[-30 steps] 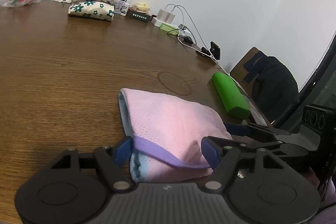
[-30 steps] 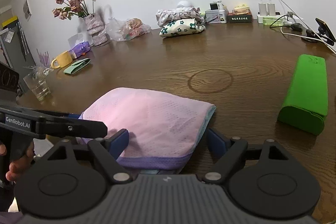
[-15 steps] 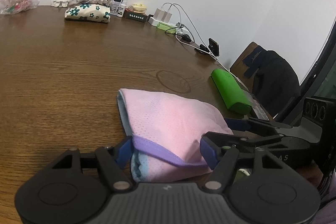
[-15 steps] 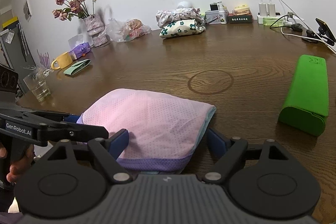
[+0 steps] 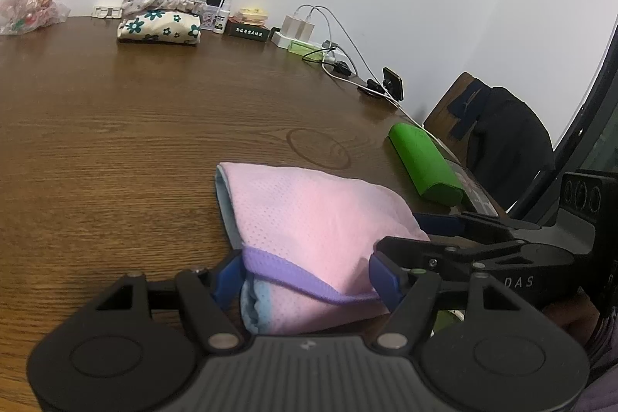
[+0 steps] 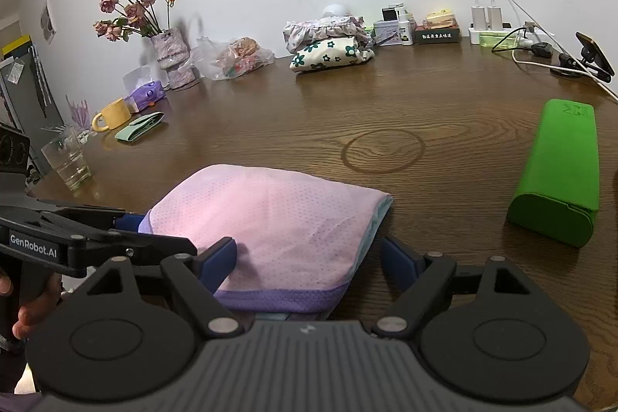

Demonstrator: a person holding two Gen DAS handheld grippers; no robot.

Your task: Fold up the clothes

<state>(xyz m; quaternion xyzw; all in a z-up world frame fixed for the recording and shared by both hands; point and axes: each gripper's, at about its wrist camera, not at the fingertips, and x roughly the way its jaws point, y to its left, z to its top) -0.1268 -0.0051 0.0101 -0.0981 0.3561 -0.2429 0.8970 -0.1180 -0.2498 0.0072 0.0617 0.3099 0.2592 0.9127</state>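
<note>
Both grippers, left [image 5: 305,278] and right [image 6: 309,263], straddle the folded pink garment [image 6: 270,219] with fingers spread, so lift it evenly from each side.

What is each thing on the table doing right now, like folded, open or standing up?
pink garment: folded, flat on the table.
left gripper: open, straddling the garment's purple hem.
right gripper: open, around the garment's near corner.
flowered clothes: folded and stacked.
green case: closed, lying flat.
drinking glass: upright.
yellow mug: upright.
</note>
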